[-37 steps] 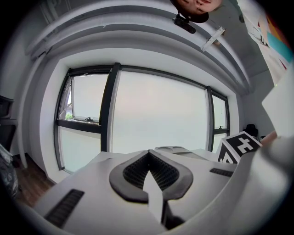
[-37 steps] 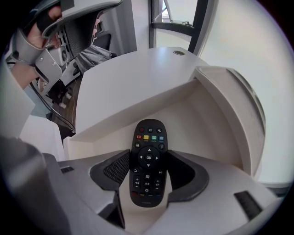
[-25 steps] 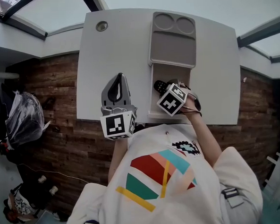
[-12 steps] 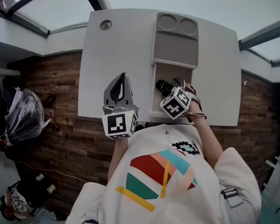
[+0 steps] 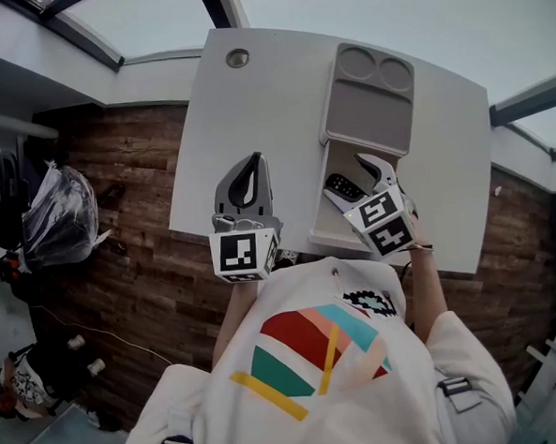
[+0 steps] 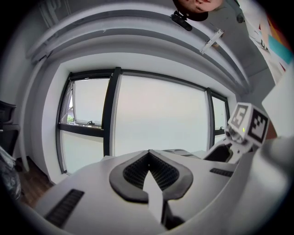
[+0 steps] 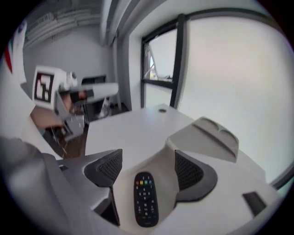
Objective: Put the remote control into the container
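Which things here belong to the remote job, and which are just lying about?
Job: remote control, lying in the container; right hand-held gripper, jaws just opening, remote free between them.
Lying about: left hand-held gripper, shut; table grommet; black bag.

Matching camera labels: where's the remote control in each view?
Head view: remote control right of centre, lying inside the open container.
Left gripper view: not in it.
Right gripper view: bottom centre, between the open right claw's jaws, clear of both pads.
Shared landmark: the container's grey lid with two round recesses, in the head and right gripper views.
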Action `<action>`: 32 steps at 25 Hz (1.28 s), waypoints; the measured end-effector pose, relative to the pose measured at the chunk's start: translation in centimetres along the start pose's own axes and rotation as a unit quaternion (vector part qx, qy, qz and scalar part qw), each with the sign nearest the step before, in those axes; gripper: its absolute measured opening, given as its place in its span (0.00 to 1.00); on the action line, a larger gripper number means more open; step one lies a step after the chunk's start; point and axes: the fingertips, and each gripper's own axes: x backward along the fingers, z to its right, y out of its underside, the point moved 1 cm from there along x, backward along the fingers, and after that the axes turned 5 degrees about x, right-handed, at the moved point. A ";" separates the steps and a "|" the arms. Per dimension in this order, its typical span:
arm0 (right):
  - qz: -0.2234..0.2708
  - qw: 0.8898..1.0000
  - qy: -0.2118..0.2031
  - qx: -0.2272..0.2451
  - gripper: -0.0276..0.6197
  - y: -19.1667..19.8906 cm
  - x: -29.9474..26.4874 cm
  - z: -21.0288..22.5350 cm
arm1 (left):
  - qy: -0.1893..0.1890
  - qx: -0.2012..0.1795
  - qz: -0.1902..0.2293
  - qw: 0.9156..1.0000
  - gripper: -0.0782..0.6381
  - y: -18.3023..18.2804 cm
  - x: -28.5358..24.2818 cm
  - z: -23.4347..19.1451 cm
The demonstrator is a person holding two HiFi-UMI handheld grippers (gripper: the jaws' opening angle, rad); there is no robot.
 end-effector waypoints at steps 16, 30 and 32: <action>0.267 0.912 0.195 -0.241 0.04 -3.5 12.8 7.2 | 0.032 -0.029 0.082 0.996 0.11 -8.9 -0.3 1.2; 0.243 0.940 0.209 -0.115 0.04 -5.1 12.0 5.9 | 0.023 -0.043 0.092 0.995 0.11 -10.2 0.1 1.7; 0.239 0.943 0.201 -0.111 0.04 -5.2 11.5 5.4 | 0.020 -0.043 0.091 0.995 0.11 -10.1 0.3 1.5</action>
